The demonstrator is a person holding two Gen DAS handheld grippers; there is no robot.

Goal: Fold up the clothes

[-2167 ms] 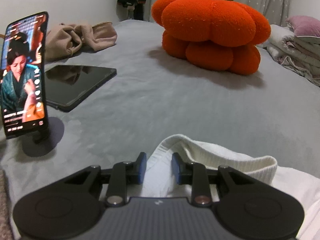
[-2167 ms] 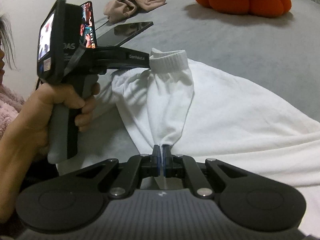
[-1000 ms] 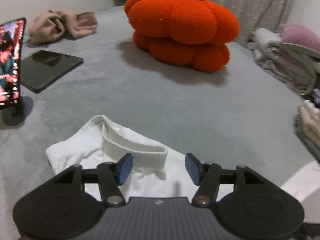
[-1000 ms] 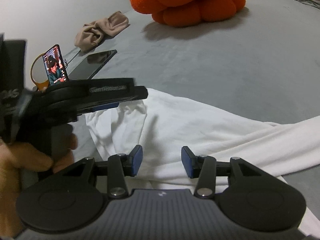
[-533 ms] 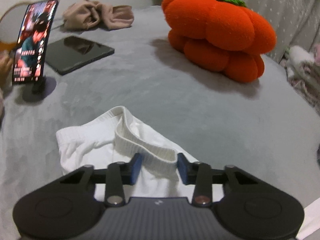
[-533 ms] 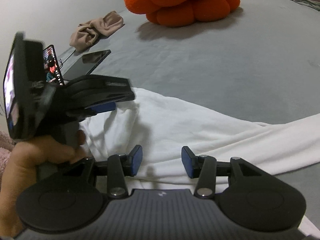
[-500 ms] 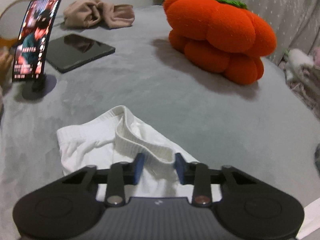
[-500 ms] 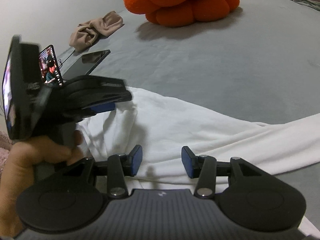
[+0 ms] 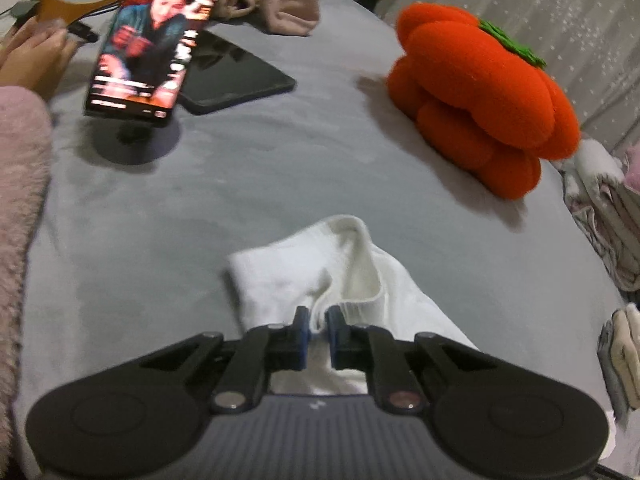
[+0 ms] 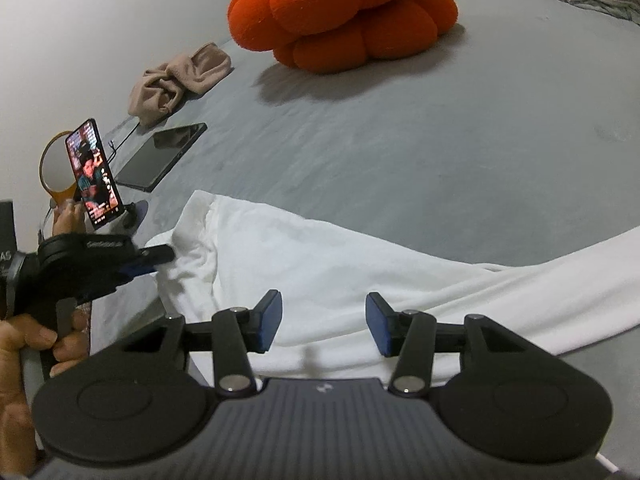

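**Left claw pinching white garment's ribbed cuff on grey bed**

Left wrist view: left claw (image 9: 317,330) low in centre, jaws closing, nearly pressed together, a fold of the white garment (image 9: 340,264) caught between the blue pads at the ribbed cuff (image 9: 362,300). Cuff end bunched and raised just ahead of the fingertips, the rest of the cloth trailing back beneath the claw body. Grey bed (image 9: 280,184) stretching ahead. Far ahead and to the right of the claw, a big orange pumpkin-shaped plush (image 9: 480,100). Ahead and to the left, a phone (image 9: 152,36) with a lit screen, tilted on a round stand, a dark tablet (image 9: 236,76) lying flat just behind it, and beyond that a crumpled beige cloth (image 9: 272,4). Fuzzy pink sleeve (image 9: 20,200) along the left edge. Stacked folded clothes (image 9: 616,216) at the far right.

Right wrist view: right claw (image 10: 324,322) spread and opening slightly, pads apart, nothing between them, poised over the white garment (image 10: 340,264) that lies across the bed (image 10: 440,140) directly beneath and ahead. To the left of this claw, the left claw (image 10: 160,258) in a bare hand (image 10: 36,344), its tips at the garment's left end. Further ahead on the left, phone (image 10: 94,174) on its stand, tablet (image 10: 164,156), beige cloth (image 10: 180,80). Orange plush (image 10: 344,12) far ahead, roughly centred.
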